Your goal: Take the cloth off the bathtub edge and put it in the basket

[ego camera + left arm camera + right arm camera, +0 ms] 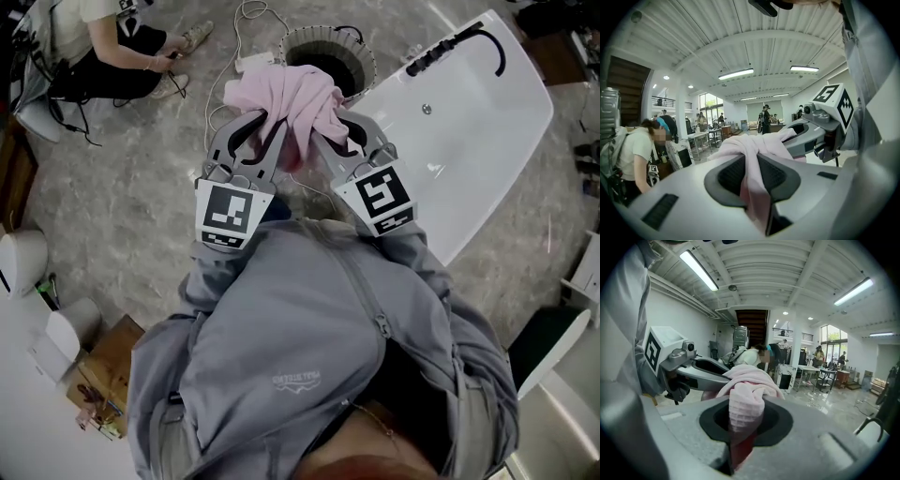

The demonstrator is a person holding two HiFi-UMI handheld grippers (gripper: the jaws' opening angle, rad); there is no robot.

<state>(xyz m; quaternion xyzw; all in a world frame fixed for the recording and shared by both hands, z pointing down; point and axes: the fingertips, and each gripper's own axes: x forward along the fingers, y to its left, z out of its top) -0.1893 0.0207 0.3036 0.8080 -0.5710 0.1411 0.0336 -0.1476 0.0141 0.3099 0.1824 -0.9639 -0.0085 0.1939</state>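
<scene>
A pink cloth (286,98) hangs bunched in the air between my two grippers, just in front of the round basket (361,56) with its dark inside. My left gripper (265,127) is shut on the cloth's left part, and in the left gripper view the pink fabric (752,178) is pinched between the dark pads. My right gripper (342,125) is shut on the right part, and there a ribbed fold (745,401) is squeezed between the pads. The white bathtub (469,131) lies to the right. The cloth hides both sets of fingertips in the head view.
A person (112,47) crouches on the grey marble floor at the upper left, with cables (230,66) running past the basket. A black tap (459,42) sits on the tub's far edge. Boxes and white objects (56,328) stand at the lower left.
</scene>
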